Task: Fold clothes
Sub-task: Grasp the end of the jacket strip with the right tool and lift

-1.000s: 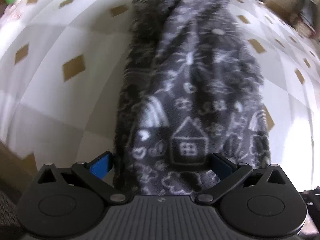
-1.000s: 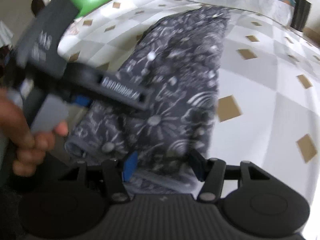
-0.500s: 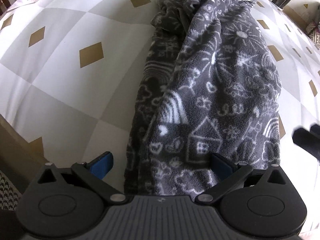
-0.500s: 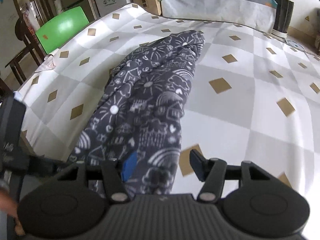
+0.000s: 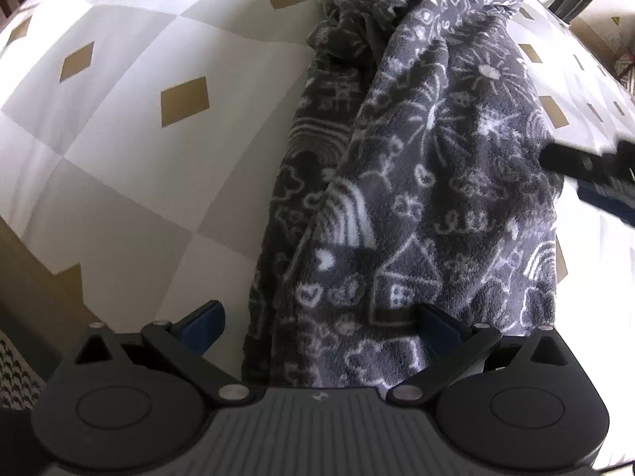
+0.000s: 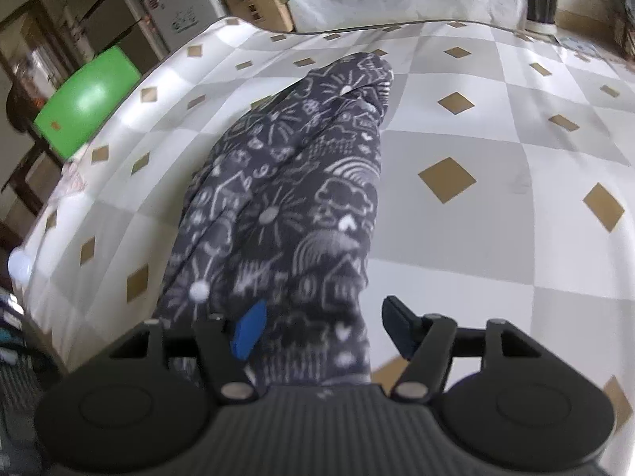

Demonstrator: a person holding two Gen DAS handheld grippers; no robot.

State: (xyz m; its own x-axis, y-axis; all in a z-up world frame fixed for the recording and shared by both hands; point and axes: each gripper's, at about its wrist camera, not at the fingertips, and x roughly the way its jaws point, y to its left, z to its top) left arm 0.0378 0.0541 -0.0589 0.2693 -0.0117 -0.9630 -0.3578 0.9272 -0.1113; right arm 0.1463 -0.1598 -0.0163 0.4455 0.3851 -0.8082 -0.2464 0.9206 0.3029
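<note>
A dark grey fleece garment with white doodles lies as one long folded strip on the checked tablecloth. My left gripper stands open over its near end. Its right finger rests over the fleece, while the left finger hangs over bare cloth. In the right wrist view the garment runs away from me. My right gripper straddles the garment's right edge, its jaws opening and its pads not pressing the fleece. That right gripper shows blurred at the left wrist view's right edge.
The table's near edge drops off at the lower left. A green chair stands beyond the table's left side. A cardboard box with a plant and a white cabinet stand behind the far edge.
My right gripper has slid to the right across the garment's near end, and its jaws stand wider. The left gripper and the hand have left the right wrist view. The left gripper stays put.
</note>
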